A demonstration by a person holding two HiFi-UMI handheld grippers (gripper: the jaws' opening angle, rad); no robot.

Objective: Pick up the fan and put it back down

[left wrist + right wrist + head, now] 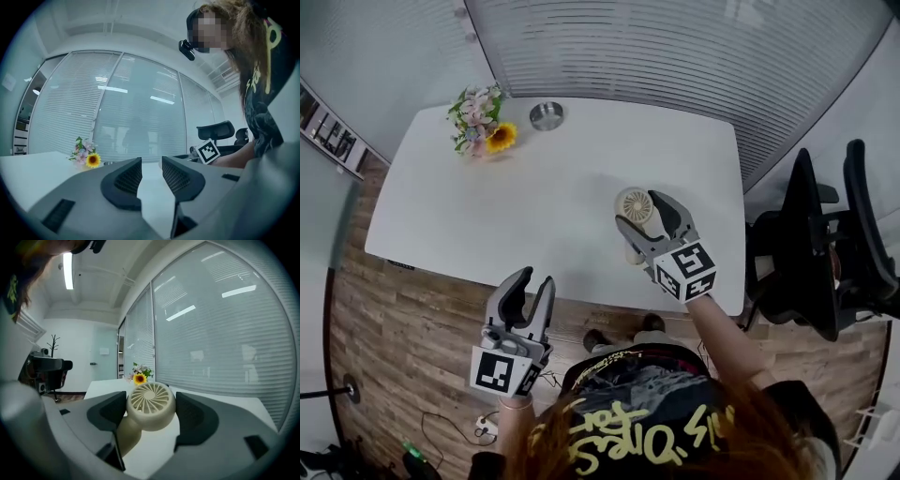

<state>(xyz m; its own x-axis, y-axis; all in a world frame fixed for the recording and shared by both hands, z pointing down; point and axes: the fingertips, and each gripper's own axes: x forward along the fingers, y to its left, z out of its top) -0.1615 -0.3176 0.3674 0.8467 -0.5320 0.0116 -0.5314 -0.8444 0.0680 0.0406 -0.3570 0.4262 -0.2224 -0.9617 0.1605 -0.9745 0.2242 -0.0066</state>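
Observation:
A small cream hand fan with a round grille and a stubby handle sits between the jaws of my right gripper, above the right part of the white table. In the right gripper view the fan fills the gap and my right gripper is shut on its round head, with the handle hanging down to the left. My left gripper hovers off the table's near edge over the wooden floor. It is open, and in the left gripper view nothing lies between the pads of my left gripper.
A bunch of flowers with a sunflower and a small metal bowl stand at the table's far left. A black office chair is to the right of the table. A glass wall with blinds runs behind.

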